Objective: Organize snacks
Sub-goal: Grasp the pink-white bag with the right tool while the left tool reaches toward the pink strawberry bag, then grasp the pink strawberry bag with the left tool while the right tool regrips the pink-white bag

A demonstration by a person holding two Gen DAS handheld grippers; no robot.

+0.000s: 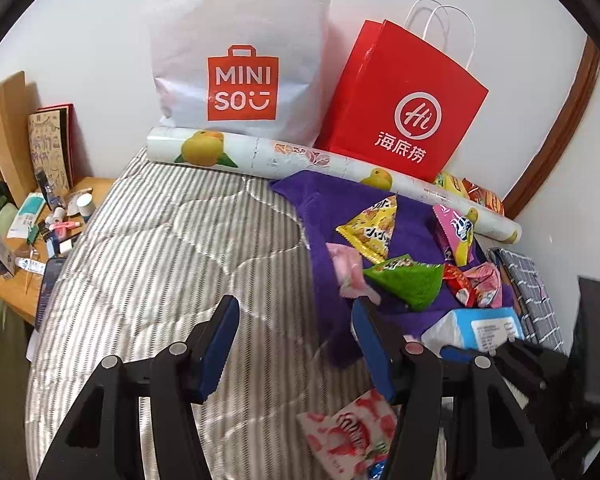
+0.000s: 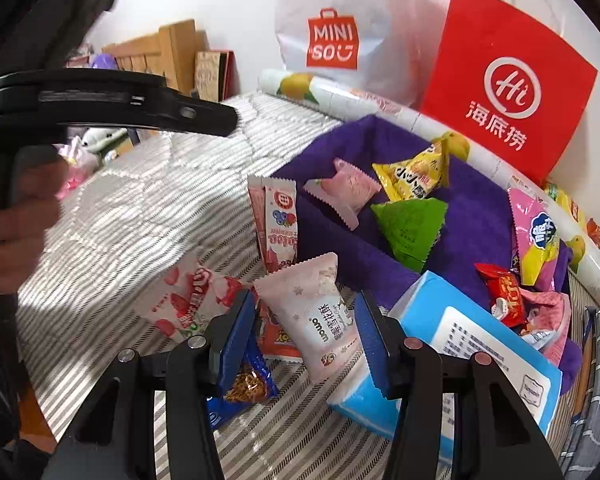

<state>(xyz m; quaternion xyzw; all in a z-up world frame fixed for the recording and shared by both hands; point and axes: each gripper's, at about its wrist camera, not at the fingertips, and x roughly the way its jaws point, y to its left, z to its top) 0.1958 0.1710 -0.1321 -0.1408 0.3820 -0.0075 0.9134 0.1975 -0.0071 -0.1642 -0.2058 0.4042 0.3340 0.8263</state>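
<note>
Left tongs parted, empty, above striped quilt; snack packets on purple cloth.

Grey-and-white striped bedspread, purple towel beside it, yellow triangular snack packet and green triangular snack packet on the towel, red paper bag, white Miniso bag with orange logo.

White wall, striped quilted bed, cluttered wooden desk alongside, curved wooden trim at right
</note>
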